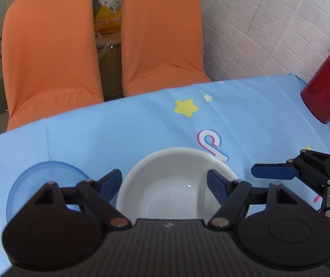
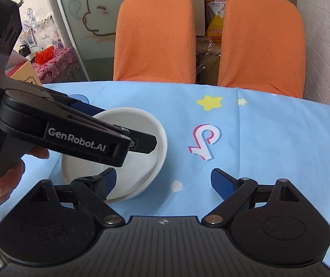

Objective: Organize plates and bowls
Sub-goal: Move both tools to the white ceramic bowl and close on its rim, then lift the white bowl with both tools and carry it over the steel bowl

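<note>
Two tools worked over a blue star-printed surface (image 1: 142, 120). Left tool (image 1: 165, 182), fingers spread apart, hung above a white bowl (image 1: 165, 184), gripping nothing. In the right wrist view that bowl appeared nested on other white dishes, though the left tool's body crossed and hid much of it. Right tool (image 2: 162, 182), likewise spread and empty, stood at the bowl's 4 o'clock. A blue bowl (image 1: 47, 177) lay just beside the white bowl at 9 o'clock. Two orange chairs (image 1: 49, 53) stood at 12 o'clock; a red jug (image 1: 329, 85) at 2 o'clock.
</note>
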`<state>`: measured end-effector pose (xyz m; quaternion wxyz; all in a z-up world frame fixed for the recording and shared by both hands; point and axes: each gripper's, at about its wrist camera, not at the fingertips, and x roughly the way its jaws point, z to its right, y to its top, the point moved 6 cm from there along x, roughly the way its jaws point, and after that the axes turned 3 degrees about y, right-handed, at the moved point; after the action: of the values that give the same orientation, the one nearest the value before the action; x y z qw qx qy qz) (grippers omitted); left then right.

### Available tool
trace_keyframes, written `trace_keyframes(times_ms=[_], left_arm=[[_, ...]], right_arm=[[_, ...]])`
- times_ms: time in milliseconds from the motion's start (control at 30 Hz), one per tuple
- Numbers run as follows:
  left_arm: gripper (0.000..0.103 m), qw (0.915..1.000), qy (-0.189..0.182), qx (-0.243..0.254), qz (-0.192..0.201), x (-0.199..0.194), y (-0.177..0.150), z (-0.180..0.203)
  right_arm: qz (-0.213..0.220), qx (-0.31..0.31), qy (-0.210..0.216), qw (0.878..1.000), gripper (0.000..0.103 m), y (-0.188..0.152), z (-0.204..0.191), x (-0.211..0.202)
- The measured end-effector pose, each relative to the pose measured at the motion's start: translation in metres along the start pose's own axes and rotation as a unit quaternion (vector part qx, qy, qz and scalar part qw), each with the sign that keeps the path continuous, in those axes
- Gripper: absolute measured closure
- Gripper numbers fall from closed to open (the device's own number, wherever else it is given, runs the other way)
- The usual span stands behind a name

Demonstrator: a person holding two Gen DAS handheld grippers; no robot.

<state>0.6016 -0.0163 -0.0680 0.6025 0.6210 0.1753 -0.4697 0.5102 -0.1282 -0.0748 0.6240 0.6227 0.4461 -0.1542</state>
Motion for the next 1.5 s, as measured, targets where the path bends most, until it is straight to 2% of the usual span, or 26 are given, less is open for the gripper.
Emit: trace_keyframes(times_ms=[100,367,500,700,767,800,833,867,900,933,1167,1300,1500], left_arm=[[0.028,0.9991,-0.038,-0.018,-0.012,-0.004,-0.004,-0.002],[0.028,0.9929,-0.102,-0.059,-0.011,-0.016,-0.012,-0.011],[0.028,0.9960,-0.067,-0.055,-0.023,-0.010,-0.016,-0.011],[0.033,0.9983,-0.045,-0.030,-0.024,-0.013,-0.024,-0.007],[0.047,0.9980,-0.050,-0.030,-0.024,-0.013,-0.026,-0.007],[0.060,0.9982,-0.047,-0.030,-0.024,-0.013,-0.027,-0.007],[0.070,0.9984,-0.042,-0.030,-0.024,-0.013,-0.028,-0.007],[0.073,0.9986,-0.036,-0.028,-0.027,-0.012,-0.029,-0.007],[0.079,0.9989,-0.027,-0.025,-0.029,-0.011,-0.030,-0.007],[0.083,0.9990,-0.020,-0.025,-0.031,-0.011,-0.031,-0.008],[0.083,0.9983,-0.021,-0.047,-0.027,-0.030,-0.028,-0.013],[0.083,0.9983,-0.019,-0.048,-0.027,-0.039,-0.029,-0.007],[0.083,0.9980,-0.026,-0.048,-0.031,-0.051,-0.036,0.008]], right_arm=[[-0.008,-0.003,0.000,1.000,0.000,-0.001,-0.001,0.003],[-0.024,-0.001,-0.001,1.000,0.000,-0.005,0.000,0.009],[-0.022,-0.001,-0.006,1.000,0.000,-0.005,0.002,0.006],[-0.022,-0.005,0.001,1.000,0.000,-0.001,-0.003,0.016],[-0.022,-0.009,0.008,1.000,0.000,-0.003,-0.006,0.019],[-0.021,-0.011,0.012,1.000,0.000,-0.003,-0.008,0.019],[-0.018,-0.014,0.016,1.000,0.011,-0.004,-0.009,0.019],[-0.019,-0.016,0.020,0.999,0.048,-0.003,-0.010,0.019],[-0.020,-0.017,0.024,0.999,0.058,-0.004,-0.011,0.020],[-0.021,-0.020,0.026,0.999,0.058,-0.004,-0.012,0.020],[-0.005,-0.036,0.023,0.999,0.059,-0.004,-0.024,0.007],[0.012,-0.049,0.016,0.999,0.059,0.002,-0.033,-0.006],[0.012,-0.041,0.016,0.999,0.058,0.000,-0.031,-0.018]])
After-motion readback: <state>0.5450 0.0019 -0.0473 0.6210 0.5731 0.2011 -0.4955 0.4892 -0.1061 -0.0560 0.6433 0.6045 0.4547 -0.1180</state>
